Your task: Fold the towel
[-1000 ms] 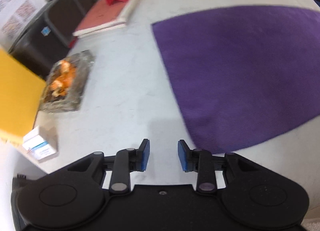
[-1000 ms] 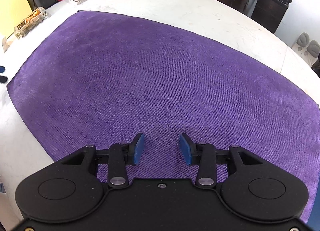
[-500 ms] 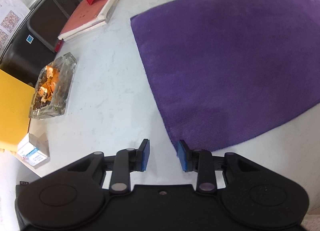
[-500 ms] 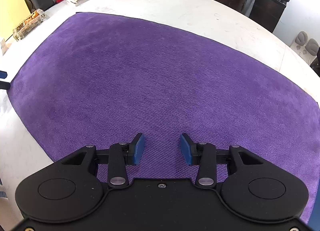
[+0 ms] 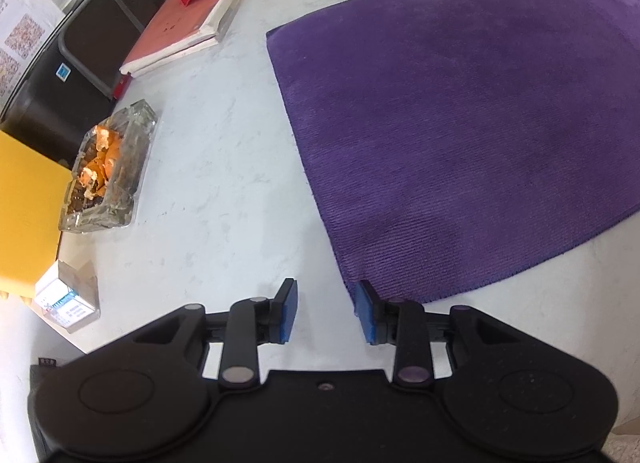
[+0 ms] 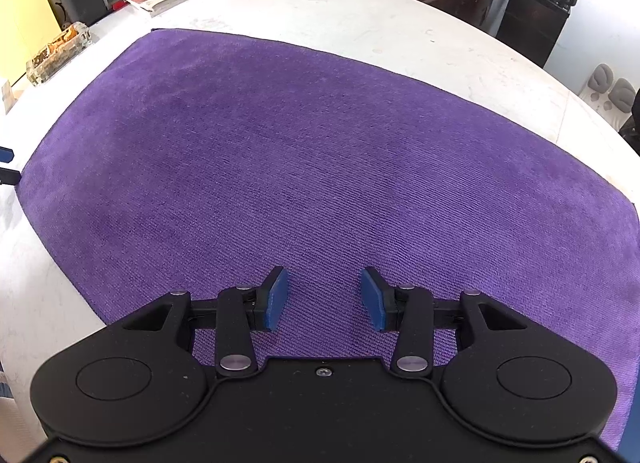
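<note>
Flat on the white bench (image 5: 224,167), purple towel (image 6: 320,151) spread out, left gripper (image 5: 326,311) wide at its near corner, right gripper (image 6: 325,299) wide above its middle, both empty.

Ribbed matt cloth towel (image 6: 320,151) on a mottled, smooth table (image 5: 208,167).

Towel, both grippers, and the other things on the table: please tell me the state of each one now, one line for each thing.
Towel: spread flat on the table, unfolded, not gripped.
Left gripper: open, at the towel's near corner; fingers hold nothing.
Right gripper: open, above the towel, holding nothing.
Glass dish: upright, with orange peel inside.
Books: closed, stacked flat.
Small box: closed as far as visible, lying near the table edge.
</note>
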A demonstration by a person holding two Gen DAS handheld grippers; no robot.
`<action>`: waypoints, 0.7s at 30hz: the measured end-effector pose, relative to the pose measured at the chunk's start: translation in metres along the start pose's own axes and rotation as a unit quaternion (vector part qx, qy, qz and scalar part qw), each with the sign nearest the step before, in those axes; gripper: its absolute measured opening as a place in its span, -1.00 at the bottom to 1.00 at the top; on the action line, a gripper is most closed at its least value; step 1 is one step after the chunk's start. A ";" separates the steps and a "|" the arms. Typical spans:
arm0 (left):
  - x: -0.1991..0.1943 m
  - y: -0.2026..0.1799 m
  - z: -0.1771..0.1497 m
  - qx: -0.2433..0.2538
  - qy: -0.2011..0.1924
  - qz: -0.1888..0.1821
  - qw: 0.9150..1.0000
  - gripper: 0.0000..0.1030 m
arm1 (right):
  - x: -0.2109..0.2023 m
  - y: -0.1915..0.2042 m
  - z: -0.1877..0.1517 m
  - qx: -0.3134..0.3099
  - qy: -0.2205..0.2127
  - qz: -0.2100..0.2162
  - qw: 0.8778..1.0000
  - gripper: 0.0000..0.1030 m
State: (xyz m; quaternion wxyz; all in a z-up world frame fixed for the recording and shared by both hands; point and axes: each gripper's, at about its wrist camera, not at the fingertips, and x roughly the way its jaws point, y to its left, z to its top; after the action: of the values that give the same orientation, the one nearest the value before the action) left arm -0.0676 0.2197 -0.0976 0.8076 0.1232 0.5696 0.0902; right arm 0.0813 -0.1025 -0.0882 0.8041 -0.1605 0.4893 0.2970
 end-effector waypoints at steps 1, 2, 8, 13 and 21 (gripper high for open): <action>0.000 0.002 0.000 -0.006 0.000 -0.002 1.000 -0.41 | 0.000 0.000 0.000 -0.001 0.000 0.001 1.000 -0.04; 0.000 0.004 0.000 -0.012 -0.001 -0.005 1.000 -0.41 | 0.000 -0.001 -0.001 -0.001 0.001 0.002 1.000 0.05; -0.009 0.016 -0.001 -0.035 -0.013 -0.014 0.999 -0.41 | -0.013 -0.010 0.002 0.017 -0.011 -0.012 1.000 0.06; -0.019 0.024 -0.004 -0.045 -0.026 -0.030 0.998 -0.42 | -0.045 -0.015 0.001 0.036 -0.038 -0.019 0.998 0.06; -0.023 0.017 -0.014 -0.050 -0.031 -0.078 0.995 -0.42 | -0.102 -0.036 -0.044 0.139 -0.047 -0.024 0.989 0.06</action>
State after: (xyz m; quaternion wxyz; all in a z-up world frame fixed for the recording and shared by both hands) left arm -0.0884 0.2304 -0.0760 0.8348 0.0406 0.5467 0.0515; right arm 0.0387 -0.1871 -0.0194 0.8475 -0.0447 0.4834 0.2144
